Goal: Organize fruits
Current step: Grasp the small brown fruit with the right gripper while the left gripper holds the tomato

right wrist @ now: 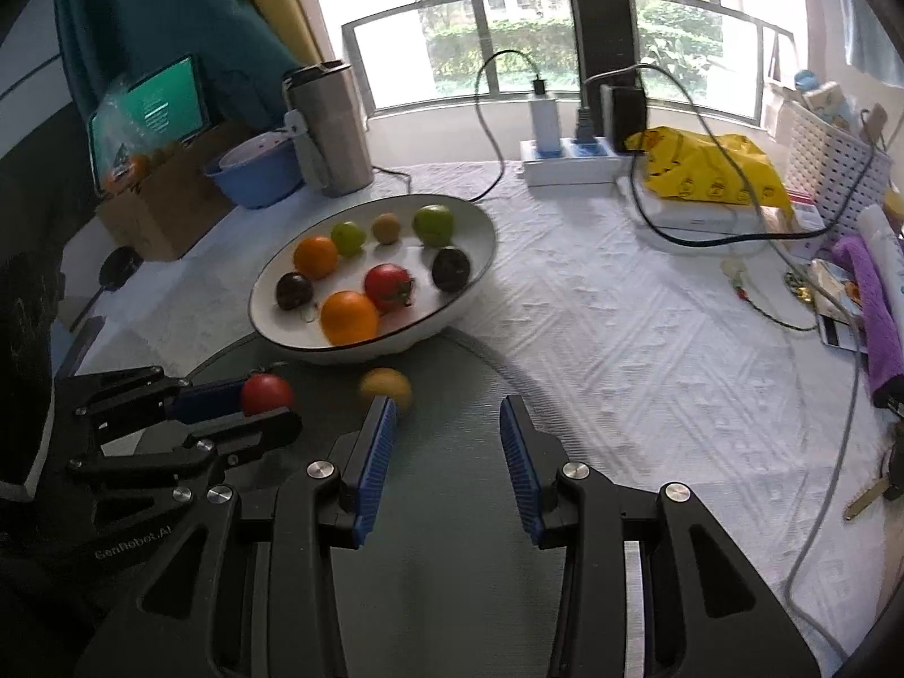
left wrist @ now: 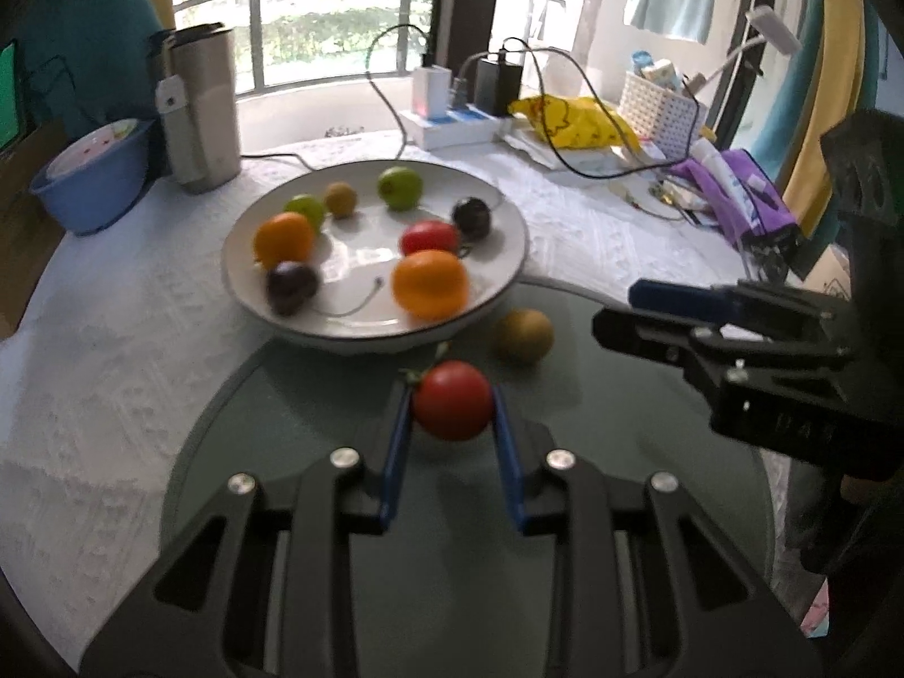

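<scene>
A small red tomato [left wrist: 452,400] sits low and centre in the left wrist view, clenched between the blue pads [left wrist: 395,452] of the left claw [left wrist: 449,412], above the dark glass mat [left wrist: 452,508] on the table [left wrist: 113,367]. The pads press its widest sides, a sound place to hold it. It looks light, smooth and likely slippery, with thin skin that a hard squeeze could bruise. It is nearly round, so it has no clear long axis; its green stem [left wrist: 415,376] points toward the upper left of the frame.

In the right wrist view, the right claw [right wrist: 446,429] stands released at lower centre, with nothing between its pads. A brownish kiwi-like fruit [right wrist: 387,387] lies just beyond its left pad. The white bowl [right wrist: 452,311] above holds oranges, green fruits, dark plums and another tomato.
</scene>
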